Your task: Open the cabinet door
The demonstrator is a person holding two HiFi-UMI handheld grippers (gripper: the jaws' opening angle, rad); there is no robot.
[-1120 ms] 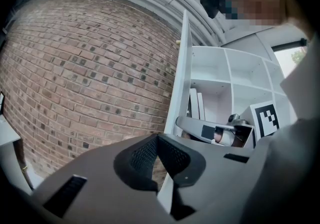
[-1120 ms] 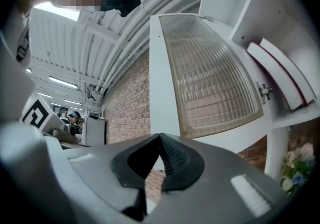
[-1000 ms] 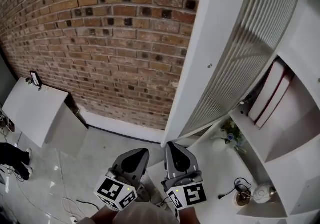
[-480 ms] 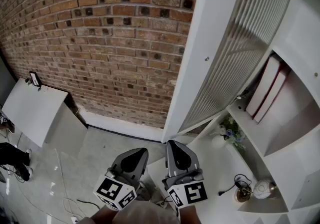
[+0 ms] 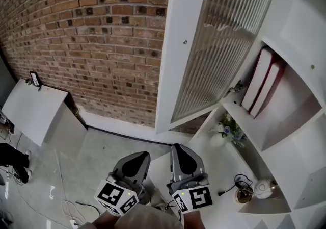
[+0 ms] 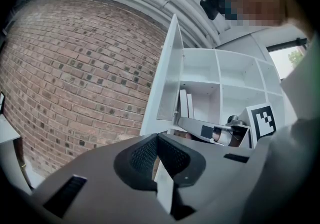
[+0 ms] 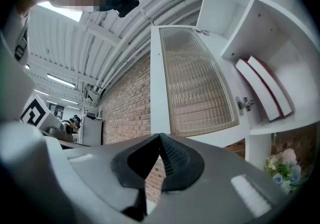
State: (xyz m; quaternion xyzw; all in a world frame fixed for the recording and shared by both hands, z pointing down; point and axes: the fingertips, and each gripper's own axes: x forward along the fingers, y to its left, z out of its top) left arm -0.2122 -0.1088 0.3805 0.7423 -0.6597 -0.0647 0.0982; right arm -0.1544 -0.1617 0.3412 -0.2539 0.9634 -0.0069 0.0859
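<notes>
Though already ajar, cabinet door (image 5: 219, 44) wider.

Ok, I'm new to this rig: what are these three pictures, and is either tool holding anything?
No robot here: a person carries a two-jaw gripper in each hand. The head view looks down from the person's head, with the left gripper and right gripper at the bottom. The other two pictures come from cameras riding on each gripper, looking along its jaws. Both pairs of jaws are closed, holding nothing. Ahead, beside a brick wall, stands a white cabinet; its ribbed-glass door is swung open, with neither gripper touching it. On the shelves are two books and, lower, a bunch of flowers.
</notes>
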